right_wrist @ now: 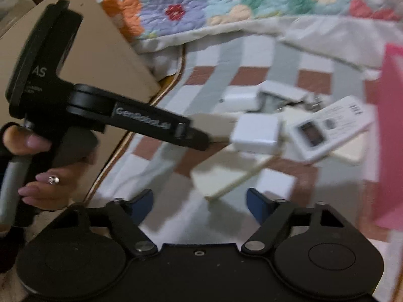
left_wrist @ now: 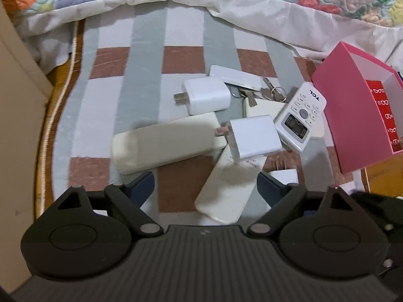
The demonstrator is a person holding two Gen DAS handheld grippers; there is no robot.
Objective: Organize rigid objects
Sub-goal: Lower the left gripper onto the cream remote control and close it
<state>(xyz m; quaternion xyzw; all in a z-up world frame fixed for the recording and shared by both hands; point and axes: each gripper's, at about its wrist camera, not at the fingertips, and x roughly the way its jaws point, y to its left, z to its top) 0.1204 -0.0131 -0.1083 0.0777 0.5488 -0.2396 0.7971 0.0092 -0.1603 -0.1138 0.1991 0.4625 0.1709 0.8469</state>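
Several pale things lie heaped on the checked blanket (left_wrist: 110, 95) of the bed, and the heap is the hazard. From the left wrist view, at nine o'clock of the pile lies a long cream case (left_wrist: 163, 146); its right end touches the prongs of a white charger (left_wrist: 254, 138) that rests partly on a flat cream slab (left_wrist: 226, 191). Lifting either lower piece would likely tip that charger off. At twelve o'clock a second charger (left_wrist: 206, 98) sits beside a bunch of keys (left_wrist: 273, 93), which could snag and drag along. At two o'clock the white remote (left_wrist: 299, 118) leans across another cream piece and may slide. At three o'clock stands the pink box (left_wrist: 352, 110), open and light, easily knocked.

The left gripper (left_wrist: 205, 187) hangs over the slab, jaws wide apart and empty. The right gripper (right_wrist: 200, 201) hovers likewise, jaws spread, holding nothing; its view is blurred, so aim may be poor.

Readable: "TCL" on the remote; red lining in the box carries small white marks I cannot read.
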